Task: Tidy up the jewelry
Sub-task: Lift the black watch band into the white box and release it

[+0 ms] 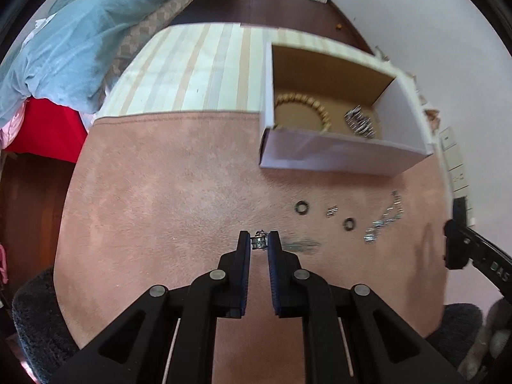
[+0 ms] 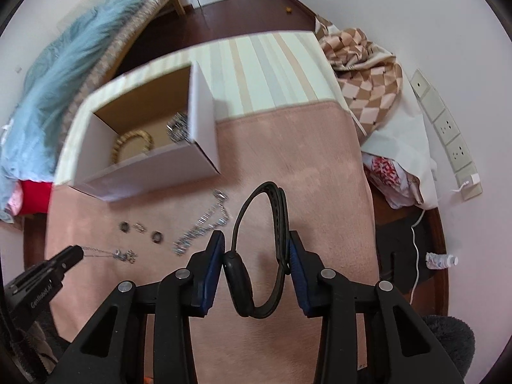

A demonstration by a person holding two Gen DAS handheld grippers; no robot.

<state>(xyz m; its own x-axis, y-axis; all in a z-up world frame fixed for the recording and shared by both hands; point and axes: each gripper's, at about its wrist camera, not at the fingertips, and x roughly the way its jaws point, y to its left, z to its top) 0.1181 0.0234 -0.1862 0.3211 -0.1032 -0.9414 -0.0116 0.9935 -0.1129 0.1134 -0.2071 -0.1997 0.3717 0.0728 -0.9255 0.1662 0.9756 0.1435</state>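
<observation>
Left tongs (image 1: 259,242) pinch a thin silver chain necklace (image 1: 259,242); right tongs (image 2: 256,245) clamp a black rubber-strapped wristwatch (image 2: 256,256).

"GenRobot.AI" on the left gripper (image 2: 73,253); red bag (image 2: 388,172) lettering unreadable.

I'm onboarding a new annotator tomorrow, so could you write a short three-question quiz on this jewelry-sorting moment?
1. True or false: the white box already holds a gold bead bracelet.
2. What does the right gripper hold? A) a silver chain B) a black watch C) a ring
3. Fill in: the left gripper pinches a small silver piece above the ____ mat.

Key:
1. True; a silver bracelet lies beside it.
2. B; the black watch sits between the fingers, its strap looping forward.
3. Pink; the pink mat also carries two dark rings and a loose silver chain.
</observation>
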